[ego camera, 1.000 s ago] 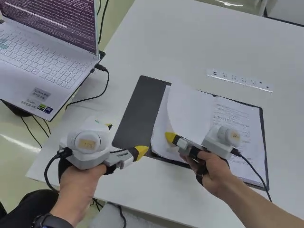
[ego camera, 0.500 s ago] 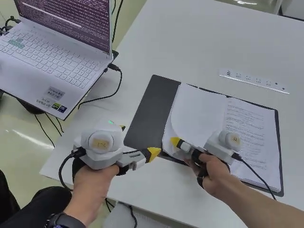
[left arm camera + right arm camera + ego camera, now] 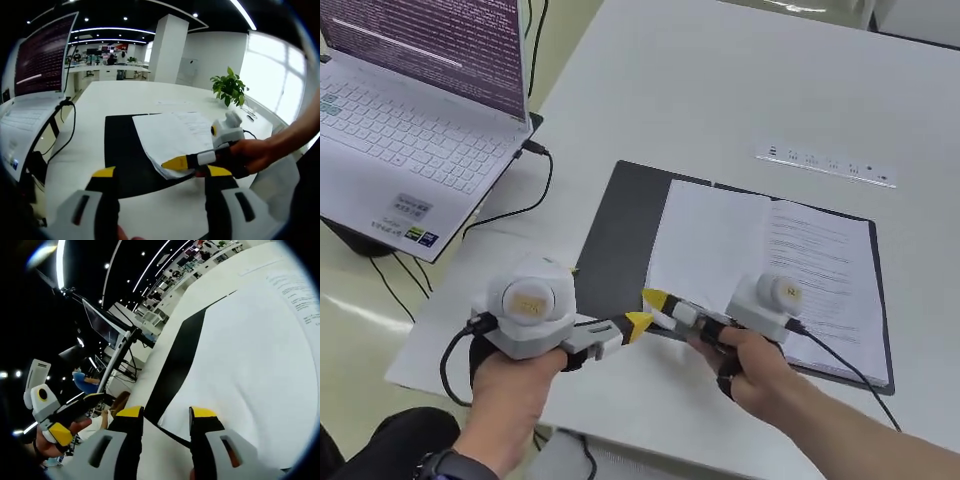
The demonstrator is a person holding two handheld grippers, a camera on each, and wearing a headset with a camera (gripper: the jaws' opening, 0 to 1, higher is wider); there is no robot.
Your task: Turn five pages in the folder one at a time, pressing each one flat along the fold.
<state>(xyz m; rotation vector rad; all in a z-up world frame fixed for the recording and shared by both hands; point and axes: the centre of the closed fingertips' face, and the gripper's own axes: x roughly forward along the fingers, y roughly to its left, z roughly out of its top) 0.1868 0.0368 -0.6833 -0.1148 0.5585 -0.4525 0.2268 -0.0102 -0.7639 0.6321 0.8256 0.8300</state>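
Bright, even ceiling light; window (image 3: 280, 75) glare; folder (image 3: 240, 350) pages near blown-out; fisheye edges bent; head view sharp.

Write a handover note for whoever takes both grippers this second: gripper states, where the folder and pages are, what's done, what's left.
Left gripper: open, hovering by the near edge of the open black folder.
Right gripper: open, tips at the near corner of the blank white sheet, which lies turned left of the fold.
Printed page on the right.
Done: this sheet turned.
To do: press it along the fold; the page count cannot be told.
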